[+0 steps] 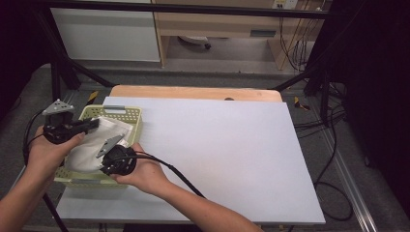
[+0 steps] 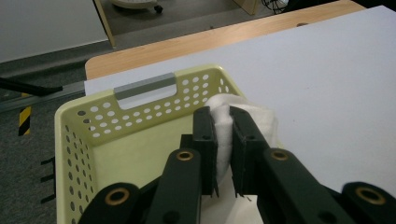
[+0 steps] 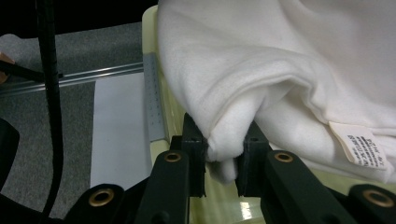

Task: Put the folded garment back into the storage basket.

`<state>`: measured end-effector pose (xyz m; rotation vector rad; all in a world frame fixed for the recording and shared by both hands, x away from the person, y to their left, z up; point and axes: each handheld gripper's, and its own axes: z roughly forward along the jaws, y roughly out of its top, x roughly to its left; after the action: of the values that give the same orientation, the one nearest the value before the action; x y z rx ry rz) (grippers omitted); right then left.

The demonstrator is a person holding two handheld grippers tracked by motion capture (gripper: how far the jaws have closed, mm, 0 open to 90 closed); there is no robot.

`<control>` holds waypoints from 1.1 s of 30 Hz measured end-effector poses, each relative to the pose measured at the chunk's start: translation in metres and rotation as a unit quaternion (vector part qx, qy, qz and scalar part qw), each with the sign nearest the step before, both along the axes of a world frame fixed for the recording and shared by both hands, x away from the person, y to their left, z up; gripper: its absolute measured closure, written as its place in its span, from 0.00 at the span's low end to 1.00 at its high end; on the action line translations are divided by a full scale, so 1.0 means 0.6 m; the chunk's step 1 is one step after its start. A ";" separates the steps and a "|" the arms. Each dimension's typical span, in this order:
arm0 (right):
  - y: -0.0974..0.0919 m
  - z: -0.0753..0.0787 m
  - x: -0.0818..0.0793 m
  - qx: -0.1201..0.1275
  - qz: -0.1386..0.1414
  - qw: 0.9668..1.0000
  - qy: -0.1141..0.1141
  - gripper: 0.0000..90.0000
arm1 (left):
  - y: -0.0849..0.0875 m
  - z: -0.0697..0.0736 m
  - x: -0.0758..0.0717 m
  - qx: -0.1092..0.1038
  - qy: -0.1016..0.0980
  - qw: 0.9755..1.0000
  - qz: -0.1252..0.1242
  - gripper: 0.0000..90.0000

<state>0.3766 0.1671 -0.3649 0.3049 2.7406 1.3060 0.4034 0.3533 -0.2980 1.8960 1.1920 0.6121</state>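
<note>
Over basket (image 1: 137, 114), both grippers pinch cloth (image 1: 96, 142).

You are getting the high view from above your side, looking forward and down over the table (image 1: 217, 145). The left gripper view is riding close behind the left gripper (image 2: 223, 135), facing the basket's (image 2: 140, 112) far wall. The right gripper view is sitting close behind the right gripper (image 3: 224, 158). All three are sharing the basket and the white cloth (image 3: 261, 56).
</note>
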 end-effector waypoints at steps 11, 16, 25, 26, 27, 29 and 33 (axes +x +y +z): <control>0.000 -0.004 0.001 -0.001 -0.001 1.000 0.001 0.86 | 0.000 -0.003 0.002 0.003 0.004 1.000 0.002 0.91; 0.000 -0.005 0.000 0.000 -0.002 1.000 0.003 0.86 | 0.002 -0.004 0.002 0.004 0.006 1.000 0.002 0.91; -0.005 -0.010 0.001 0.013 -0.002 1.000 0.002 0.86 | 0.006 -0.006 0.003 0.004 0.008 1.000 0.005 0.91; -0.007 -0.012 0.001 0.016 -0.004 1.000 0.003 0.86 | 0.008 -0.007 0.003 0.005 0.009 1.000 0.006 0.91; -0.008 -0.014 0.001 0.018 -0.003 1.000 0.002 0.86 | 0.008 -0.008 0.004 0.005 0.010 1.000 0.007 0.91; -0.010 -0.016 0.000 0.021 -0.004 1.000 0.005 0.86 | 0.011 -0.011 0.005 0.005 0.012 1.000 0.010 0.91; -0.013 -0.021 0.001 0.025 -0.007 1.000 0.006 0.86 | 0.014 -0.019 0.009 0.006 0.016 1.000 0.013 0.91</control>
<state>0.3769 0.1593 -0.3777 0.3374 2.7142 1.3756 0.4086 0.3615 -0.3092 1.9098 1.2387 0.6059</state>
